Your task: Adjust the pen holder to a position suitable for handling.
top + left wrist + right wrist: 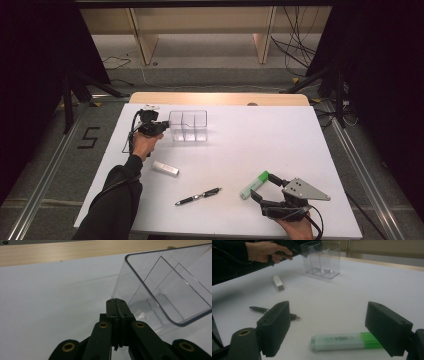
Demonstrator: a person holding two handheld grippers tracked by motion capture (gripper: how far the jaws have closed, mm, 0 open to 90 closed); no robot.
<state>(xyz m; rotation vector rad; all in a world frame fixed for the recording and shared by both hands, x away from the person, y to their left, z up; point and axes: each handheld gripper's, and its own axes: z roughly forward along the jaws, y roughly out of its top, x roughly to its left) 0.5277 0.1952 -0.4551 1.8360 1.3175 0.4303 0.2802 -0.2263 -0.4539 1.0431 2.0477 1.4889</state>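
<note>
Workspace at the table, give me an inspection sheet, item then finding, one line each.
Surface: white table top, wooden edge at the far side.
Job's things: clear divided organizer, empty; green highlighter lying flat.
Clutter: black pen; white eraser.
Grippers: left gripper shut, tips at the organizer's wall; right gripper open, jaws either side of the highlighter, not pressing.
Cables: black cable trailing from the left gripper; loose cables on the floor behind.
Surroundings: wooden shelving, dark stands.

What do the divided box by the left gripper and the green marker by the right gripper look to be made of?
Divided box: probably clear rigid plastic, glossy; the table shows through its walls and its edges glint.
Green marker: seemingly smooth plastic, with a pale matte barrel bearing printed letters and a brighter green cap.
</note>
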